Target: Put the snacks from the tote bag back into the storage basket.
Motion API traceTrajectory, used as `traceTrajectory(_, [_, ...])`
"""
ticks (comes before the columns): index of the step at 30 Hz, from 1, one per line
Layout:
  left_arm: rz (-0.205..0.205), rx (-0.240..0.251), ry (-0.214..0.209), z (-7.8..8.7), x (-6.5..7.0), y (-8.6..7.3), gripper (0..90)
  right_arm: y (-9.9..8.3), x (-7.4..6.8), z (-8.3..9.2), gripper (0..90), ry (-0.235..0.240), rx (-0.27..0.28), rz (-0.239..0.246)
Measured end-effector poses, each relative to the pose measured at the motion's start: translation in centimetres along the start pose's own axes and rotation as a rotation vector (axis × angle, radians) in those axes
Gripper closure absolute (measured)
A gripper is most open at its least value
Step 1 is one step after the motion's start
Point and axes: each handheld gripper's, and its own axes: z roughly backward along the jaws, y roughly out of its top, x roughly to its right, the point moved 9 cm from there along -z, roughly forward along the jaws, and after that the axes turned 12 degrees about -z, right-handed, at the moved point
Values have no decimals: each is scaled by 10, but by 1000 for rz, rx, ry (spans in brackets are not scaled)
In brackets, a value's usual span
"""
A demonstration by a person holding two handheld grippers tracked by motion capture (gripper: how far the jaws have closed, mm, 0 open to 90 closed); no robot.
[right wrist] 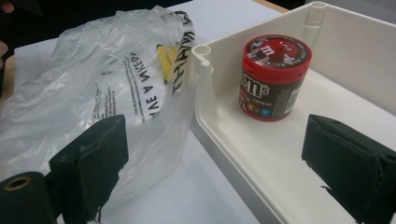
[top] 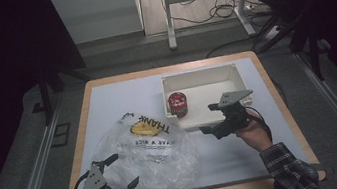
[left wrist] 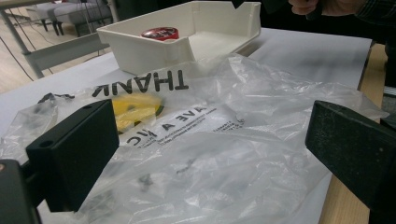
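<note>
A crumpled clear plastic bag with black "THANK" lettering and a yellow smiley lies on the white mat, left of centre. At the back right stands a white tray with a red-lidded M&M's can upright in its left end. My left gripper is open at the bag's near left edge, its jaws on either side of loose plastic and not pressing it. My right gripper is open and straddles the tray's front wall near the can.
The mat covers a wooden table whose bare rim shows on all sides. A plaid sleeve comes in at the lower right. Beyond the table are metal desk legs and cables on the floor.
</note>
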Motion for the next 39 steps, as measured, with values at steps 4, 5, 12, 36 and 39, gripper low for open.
traceTrajectory(4, [2,1,1,0,0,0,28,-3,0,2,75,-5,-1,-1])
traceTrajectory(5, [2,1,1,0,0,0,28,-3,0,2,75,-6,-1,0])
traceTrajectory(12, [3,3,3,0,-1,0,28,-8,-1,5,75,-13,-2,8])
traceTrajectory(36, [9,7,7,0,-2,0,28,-21,1,35,75,-30,58,-5])
traceTrajectory(39, [9,7,7,0,-2,0,28,-23,1,37,75,-34,60,-4])
